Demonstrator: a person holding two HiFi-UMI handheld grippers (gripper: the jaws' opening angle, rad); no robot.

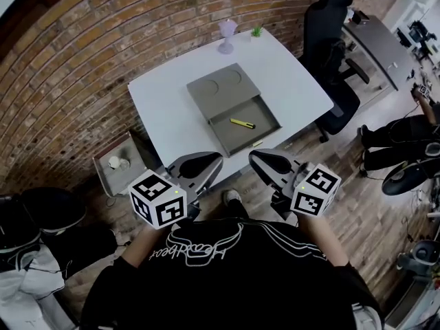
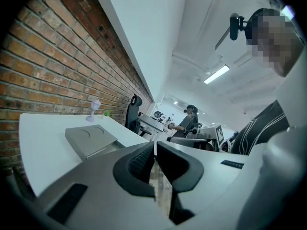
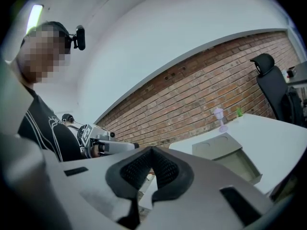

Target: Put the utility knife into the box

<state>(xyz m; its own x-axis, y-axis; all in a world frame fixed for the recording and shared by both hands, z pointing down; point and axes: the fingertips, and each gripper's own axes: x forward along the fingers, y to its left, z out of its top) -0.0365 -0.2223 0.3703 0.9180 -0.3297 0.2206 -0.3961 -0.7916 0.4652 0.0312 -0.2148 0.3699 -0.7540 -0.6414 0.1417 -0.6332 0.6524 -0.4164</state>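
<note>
Left claw [image 1: 214, 161], right claw [image 1: 256, 157] — closed, empty — held short of table [image 1: 165, 108].

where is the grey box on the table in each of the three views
Head view: the grey box lies upper centre, on the white table.
Left gripper view: the box is left of centre, above the jaws.
Right gripper view: the box is right of centre, at mid height.
Shared landmark: the lilac stemmed cup beyond the box, near the brick wall, shows in all three views.
</note>
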